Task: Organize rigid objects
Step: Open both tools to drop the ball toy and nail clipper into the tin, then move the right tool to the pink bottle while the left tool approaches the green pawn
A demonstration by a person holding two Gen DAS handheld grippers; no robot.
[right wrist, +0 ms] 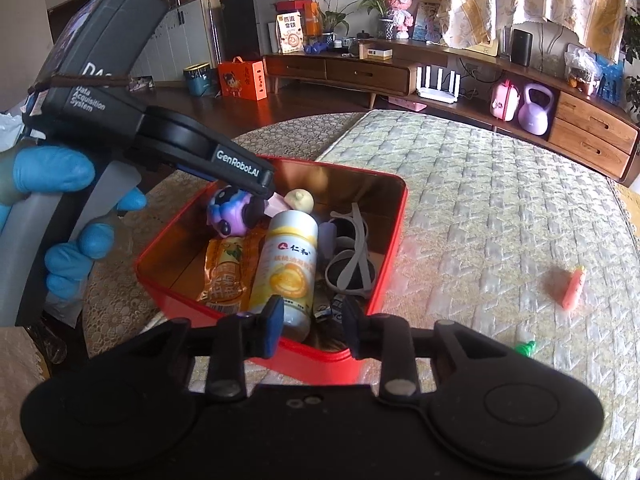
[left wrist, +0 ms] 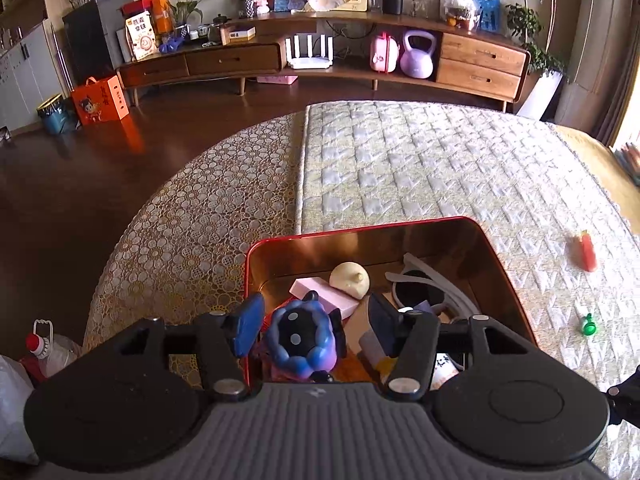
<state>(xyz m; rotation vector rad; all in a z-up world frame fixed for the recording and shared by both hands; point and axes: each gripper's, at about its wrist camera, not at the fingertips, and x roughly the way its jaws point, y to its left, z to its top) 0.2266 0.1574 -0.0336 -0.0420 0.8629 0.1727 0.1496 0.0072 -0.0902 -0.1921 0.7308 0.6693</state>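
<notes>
A red tin box (left wrist: 508, 264) (right wrist: 384, 280) sits on the quilted bed cover. My left gripper (left wrist: 316, 328) is over the box with open jaws around a blue-purple toy figure (left wrist: 302, 340) (right wrist: 230, 212); the jaws stand apart from the toy. The left gripper also shows in the right wrist view (right wrist: 260, 184). My right gripper (right wrist: 312, 324) is open and empty above the box's near rim. In the box lie a white bottle (right wrist: 290, 264), grey sunglasses (right wrist: 352, 256), an orange packet (right wrist: 226, 272), a pink block (left wrist: 320, 292) and a cream round toy (left wrist: 350, 278).
A small orange carrot toy (left wrist: 587, 256) (right wrist: 574, 286) and a green piece (left wrist: 588, 325) (right wrist: 526, 348) lie on the quilted cover (left wrist: 420, 168) right of the box. A wooden sideboard (left wrist: 320, 56) stands beyond the bed. Bags (left wrist: 44, 352) sit on the floor at the left.
</notes>
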